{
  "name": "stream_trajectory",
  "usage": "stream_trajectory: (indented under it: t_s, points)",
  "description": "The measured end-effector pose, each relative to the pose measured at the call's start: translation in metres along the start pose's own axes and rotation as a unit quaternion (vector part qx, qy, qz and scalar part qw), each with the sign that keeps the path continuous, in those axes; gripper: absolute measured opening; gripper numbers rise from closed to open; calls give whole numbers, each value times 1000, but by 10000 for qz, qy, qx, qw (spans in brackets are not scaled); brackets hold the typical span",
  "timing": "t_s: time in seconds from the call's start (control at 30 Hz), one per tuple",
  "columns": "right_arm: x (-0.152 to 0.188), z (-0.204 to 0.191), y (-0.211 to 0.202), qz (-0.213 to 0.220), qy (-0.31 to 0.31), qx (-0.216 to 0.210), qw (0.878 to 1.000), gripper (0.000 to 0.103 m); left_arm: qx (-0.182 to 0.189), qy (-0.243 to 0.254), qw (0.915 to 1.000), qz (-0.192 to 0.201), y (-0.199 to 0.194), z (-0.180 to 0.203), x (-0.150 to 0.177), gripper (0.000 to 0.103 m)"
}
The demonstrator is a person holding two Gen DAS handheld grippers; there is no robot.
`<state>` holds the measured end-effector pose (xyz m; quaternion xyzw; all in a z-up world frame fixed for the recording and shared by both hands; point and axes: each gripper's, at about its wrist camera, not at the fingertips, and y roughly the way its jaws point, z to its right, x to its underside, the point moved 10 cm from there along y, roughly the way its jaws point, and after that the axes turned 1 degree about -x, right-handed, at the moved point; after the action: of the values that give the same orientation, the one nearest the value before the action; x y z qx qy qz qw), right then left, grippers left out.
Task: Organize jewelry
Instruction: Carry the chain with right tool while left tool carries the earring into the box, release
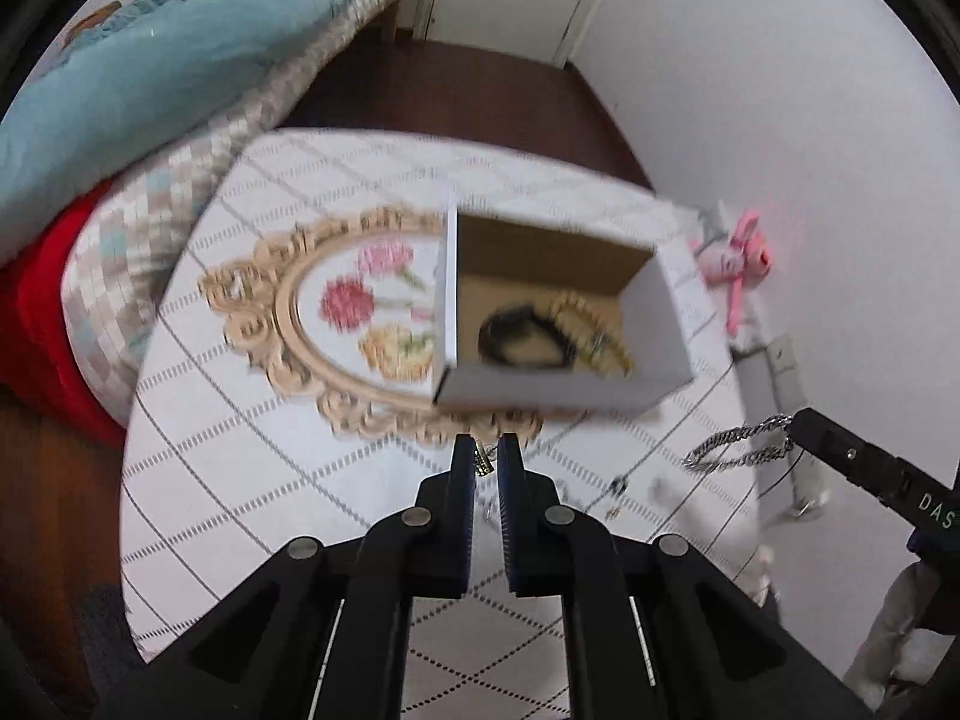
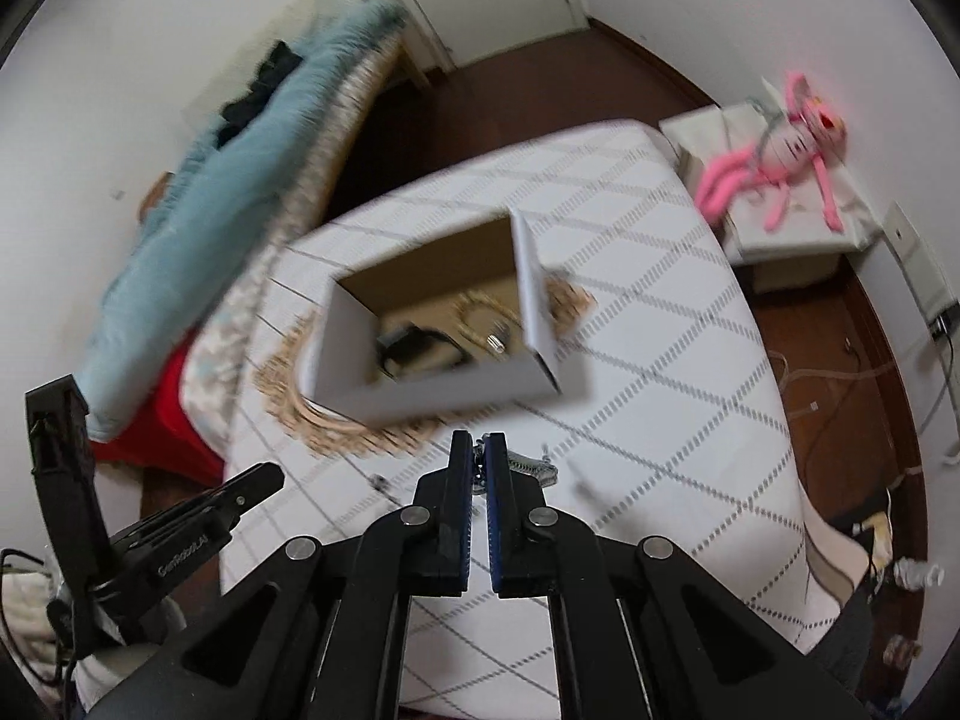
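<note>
My left tool pinches a small pendant; my right tool, clamped on a silver chain, lifts it toward the open box.

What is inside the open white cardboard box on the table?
Inside the white cardboard box lie a black band-like piece and a gold beaded bracelet. A small silver item lies beside them. The near wall hides part of the floor.
</note>
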<state>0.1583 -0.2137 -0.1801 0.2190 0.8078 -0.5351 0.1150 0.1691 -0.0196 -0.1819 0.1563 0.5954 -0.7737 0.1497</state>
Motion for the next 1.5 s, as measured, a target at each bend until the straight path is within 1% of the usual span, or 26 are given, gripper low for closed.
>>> stream_trajectory:
  t_s: [0.07, 0.2, 0.3, 0.4, 0.47, 0.6, 0.8, 0.9, 1.0, 1.07, 1.1, 1.13, 1.17, 1.2, 1.23, 1.27, 1.3, 1.33, 1.37, 1.4, 1.47, 1.5]
  points:
    - [-14, -12, -9, 115, -108, -86, 9998, 2, 13, 6, 9999, 123, -8, -1, -15, 5]
    - [-42, -33, -18, 292, -356, -185, 9988, 1, -11, 83, 9993, 357, -20, 1, -43, 5]
    - [-58, -46, -22, 413, -515, -222, 9976, 1, -22, 181, 9988, 464, -24, 5, -58, 5]
    - [-77, -57, -25, 502, -593, -278, 9966, 1, 15, 260, 9984, 497, -21, 12, -75, 5]
    - [-91, -61, -19, 474, -635, -259, 9965, 1, 49, 308, 9985, 444, -12, 17, -85, 5]
    - [-112, -62, 7, 249, -674, -154, 9973, 1, 38, 387, 9989, 280, 13, 23, -101, 5]
    - [-123, -43, 61, -173, -661, 242, 9974, 1, 17, 450, 9987, -228, 62, 24, -114, 6]
    - [-123, -31, 86, -412, -630, 390, 9964, 2, -229, 375, 9975, -547, 83, 17, -112, 7]
    - [-118, -17, 114, -890, -601, 593, 9925, 2, -331, 341, 9961, -746, 98, 12, -108, 10]
    - [-115, -12, 123, -1022, -609, 664, 9907, 3, -490, 346, 9948, -823, 104, 8, -107, 17]
    - [-114, -9, 125, -1049, -627, 756, 9896, 8, -567, 355, 9944, -817, 105, 6, -106, 33]
    - [-113, -6, 126, -1048, -642, 809, 9891, 12, -637, 341, 9944, -776, 105, 3, -107, 57]
    - [-113, -5, 125, -1035, -665, 846, 9888, 26, -735, 308, 9944, -698, 103, -1, -107, 68]
    - [-112, -4, 124, -1027, -703, 904, 9881, 45, -787, 289, 9946, -619, 101, -4, -109, 76]
    - [-111, -1, 122, -997, -754, 1012, 9870, 53, -847, 289, 9944, -562, 100, -6, -110, 76]
    - [-110, 0, 121, -963, -806, 1081, 9862, 64, -928, 305, 9938, -527, 99, -9, -109, 77]
    - [-108, 3, 120, -953, -836, 1157, 9852, 69, -995, 326, 9932, -513, 99, -12, -109, 81]
    - [-108, 4, 119, -958, -869, 1243, 9838, 72, -1087, 368, 9922, -479, 99, -14, -108, 93]
    - [-106, 7, 119, -968, -922, 1363, 9816, 79, -1178, 404, 9912, -447, 99, -17, -107, 99]
    - [-103, 11, 119, -962, -955, 1470, 9798, 88, -1227, 423, 9906, -436, 100, -18, -106, 103]
    - [-101, 15, 120, -957, -1017, 1630, 9767, 94, -1370, 499, 9885, -409, 100, -22, -102, 103]
    - [-99, 17, 121, -966, -1056, 1698, 9750, 94, -1441, 545, 9872, -400, 101, -23, -99, 103]
